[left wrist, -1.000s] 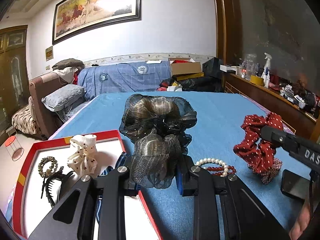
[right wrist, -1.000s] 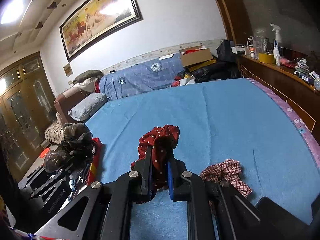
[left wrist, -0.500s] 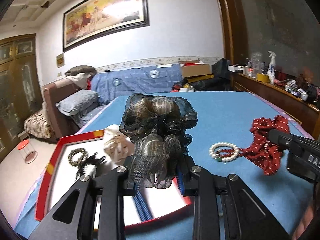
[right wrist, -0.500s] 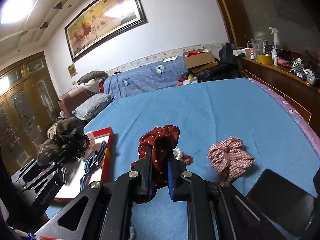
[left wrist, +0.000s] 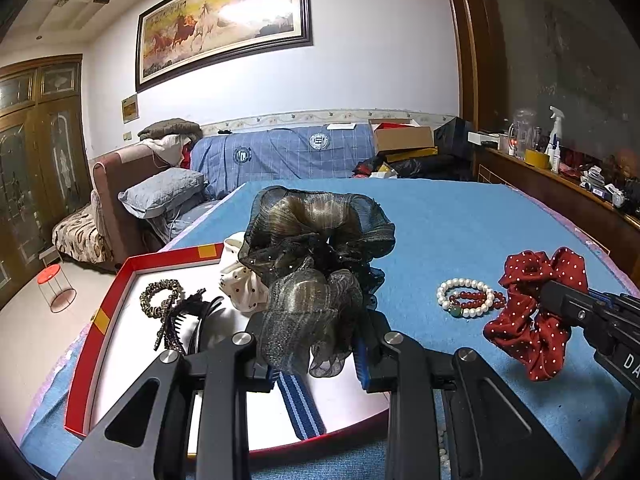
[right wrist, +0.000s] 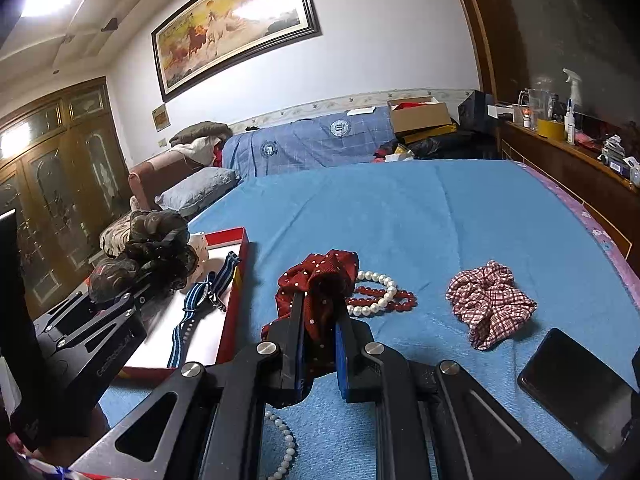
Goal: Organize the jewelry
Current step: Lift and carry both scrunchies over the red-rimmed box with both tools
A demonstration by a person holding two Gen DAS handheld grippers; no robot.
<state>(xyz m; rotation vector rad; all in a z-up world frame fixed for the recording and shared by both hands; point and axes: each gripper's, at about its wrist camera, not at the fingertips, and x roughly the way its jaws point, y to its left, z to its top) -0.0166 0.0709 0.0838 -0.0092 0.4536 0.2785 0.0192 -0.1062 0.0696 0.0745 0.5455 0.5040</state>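
My left gripper (left wrist: 316, 364) is shut on a dark sheer scrunchie (left wrist: 316, 248) and holds it above the red-rimmed white tray (left wrist: 160, 258). The tray holds a white dotted scrunchie (left wrist: 240, 284), a leopard hair tie (left wrist: 158, 298), a black claw clip (left wrist: 182, 320) and a blue striped strap (left wrist: 298, 408). My right gripper (right wrist: 318, 350) is shut on a red dotted scrunchie (right wrist: 320, 280) over the blue bedspread. Pearl and red bead bracelets (right wrist: 380, 296) lie just beyond it. A red checked scrunchie (right wrist: 488, 304) lies to the right.
A black phone (right wrist: 576, 388) lies on the bedspread (right wrist: 400, 208) at the lower right. A loose pearl string (right wrist: 284, 448) lies under my right gripper. A wooden ledge (right wrist: 568, 152) with bottles runs along the right. A sofa and pillows stand beyond the bed.
Both grippers have pulled back and risen. The tray, bracelets and checked scrunchie now show farther off and more fully. Each gripper keeps its scrunchie.
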